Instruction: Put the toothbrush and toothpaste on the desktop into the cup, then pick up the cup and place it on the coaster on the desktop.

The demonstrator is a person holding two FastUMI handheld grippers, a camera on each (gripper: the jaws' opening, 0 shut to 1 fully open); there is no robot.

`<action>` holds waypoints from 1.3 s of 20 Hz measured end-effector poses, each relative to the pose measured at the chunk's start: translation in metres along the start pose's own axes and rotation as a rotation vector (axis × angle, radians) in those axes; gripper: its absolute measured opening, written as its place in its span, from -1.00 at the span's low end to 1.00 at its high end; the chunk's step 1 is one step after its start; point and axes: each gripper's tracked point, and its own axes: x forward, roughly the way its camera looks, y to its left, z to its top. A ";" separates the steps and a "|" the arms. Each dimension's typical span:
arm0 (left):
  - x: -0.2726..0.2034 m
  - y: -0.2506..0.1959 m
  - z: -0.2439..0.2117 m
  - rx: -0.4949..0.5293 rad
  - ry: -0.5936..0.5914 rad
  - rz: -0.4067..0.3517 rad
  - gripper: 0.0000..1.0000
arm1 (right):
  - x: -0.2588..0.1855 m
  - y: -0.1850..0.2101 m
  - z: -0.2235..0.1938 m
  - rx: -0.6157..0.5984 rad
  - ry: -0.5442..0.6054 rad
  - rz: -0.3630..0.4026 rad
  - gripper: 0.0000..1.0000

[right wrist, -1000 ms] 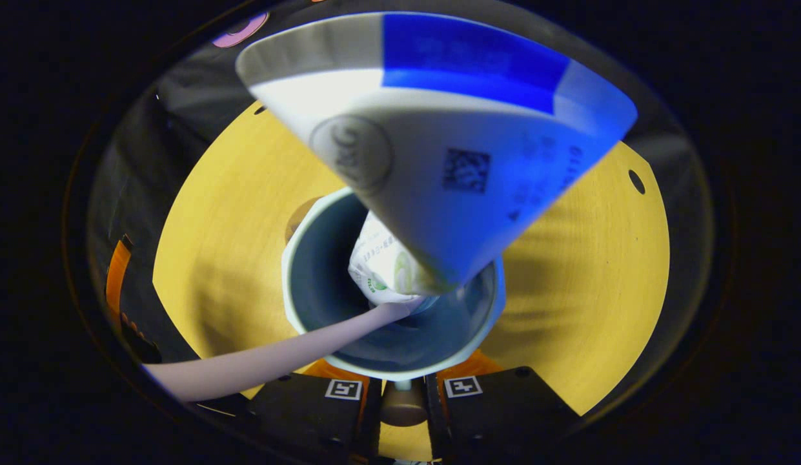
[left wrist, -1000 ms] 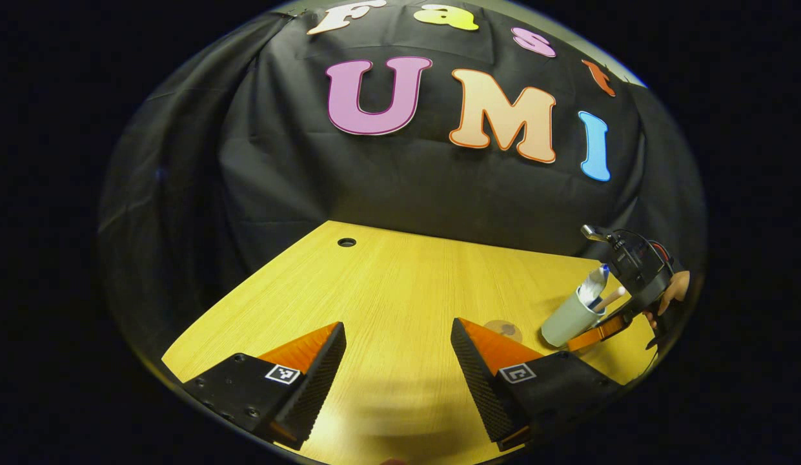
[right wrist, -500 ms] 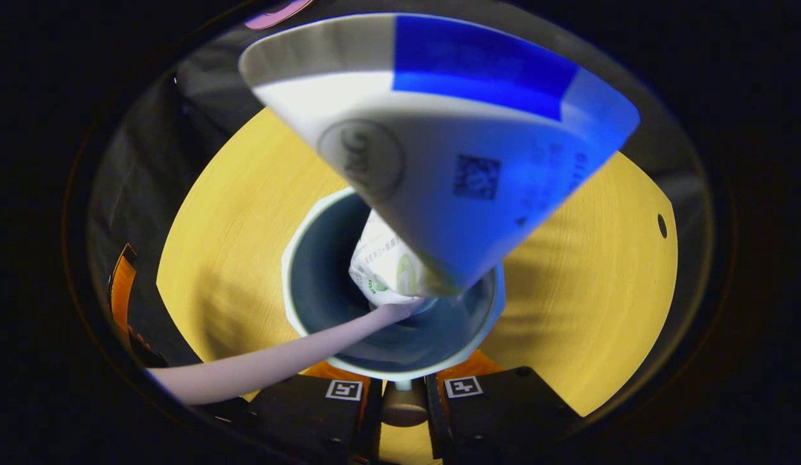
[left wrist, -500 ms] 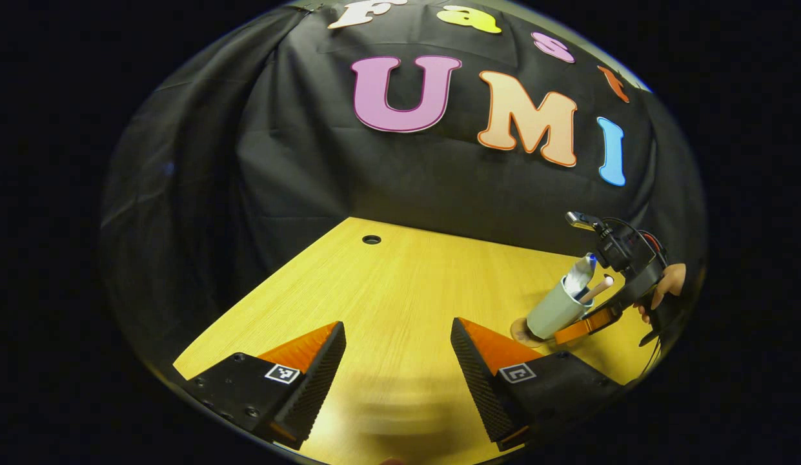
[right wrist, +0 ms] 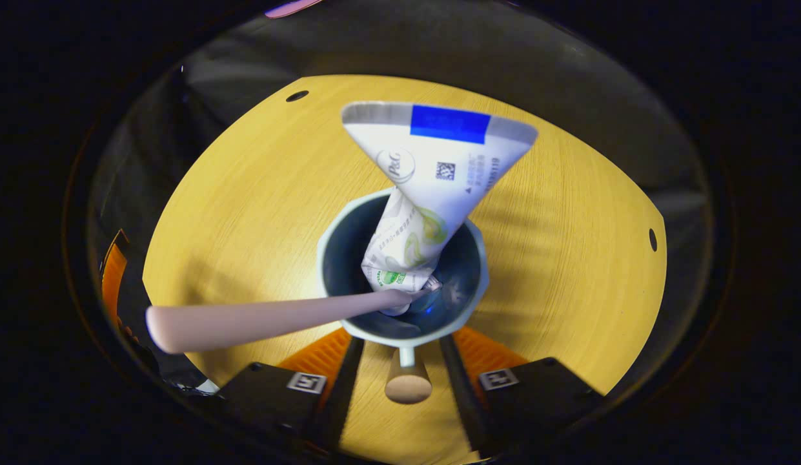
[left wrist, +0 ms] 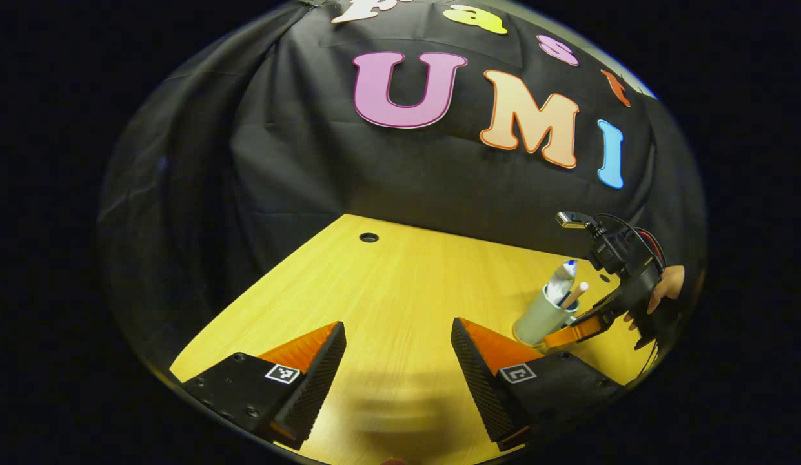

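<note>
A pale grey-green cup [right wrist: 400,323] stands upright on the wooden desktop [right wrist: 245,194]. In it are a white toothpaste tube [right wrist: 439,161] with a blue band and a toothbrush whose pale handle [right wrist: 245,320] leans out to the left. My right gripper [right wrist: 401,345] is open; its fingers stand apart on either side of the cup's handle [right wrist: 406,381] without touching it. In the left gripper view the cup [left wrist: 536,320] is at the right, with the right gripper [left wrist: 568,332] just behind it. The coaster is hidden. My left gripper [left wrist: 398,352] hovers open over the desk, holding nothing.
A person's hand [left wrist: 665,290] holds the right gripper near the desk's right edge. Small round holes sit in the desktop [left wrist: 368,237] [right wrist: 297,95] [right wrist: 652,239] towards the back. The black cloth wall [left wrist: 374,181] bounds the far side.
The cup went from lifted and tilted to standing upright on the desk, farther left. The right gripper's fingers let go of the handle, spread and drew back. The left gripper barely moved.
</note>
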 end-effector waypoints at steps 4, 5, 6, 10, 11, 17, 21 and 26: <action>0.007 -0.040 0.010 0.033 -0.012 -0.044 0.91 | -0.031 -0.008 -0.011 0.017 -0.119 0.019 1.00; 0.006 -0.054 0.015 0.037 -0.016 -0.057 0.90 | -0.042 -0.014 -0.013 0.032 -0.165 0.021 1.00; 0.006 -0.067 0.021 0.043 -0.022 -0.065 0.91 | -0.054 -0.020 -0.011 0.044 -0.219 0.021 1.00; 0.003 -0.122 0.042 0.047 -0.059 -0.104 0.90 | -0.120 -0.068 -0.004 0.107 -0.465 -0.011 1.00; -0.001 -0.135 0.050 0.050 -0.078 -0.112 0.90 | -0.138 -0.080 0.000 0.130 -0.535 -0.016 1.00; -0.020 -0.204 0.087 0.062 -0.179 -0.154 0.90 | -0.235 -0.138 0.013 0.228 -0.916 -0.070 0.99; -0.037 -0.231 0.107 0.048 -0.253 -0.163 0.89 | -0.286 -0.160 0.011 0.251 -1.092 -0.102 0.99; -0.051 -0.247 0.125 0.062 -0.307 -0.174 0.89 | -0.294 -0.166 0.007 0.277 -1.109 -0.105 0.99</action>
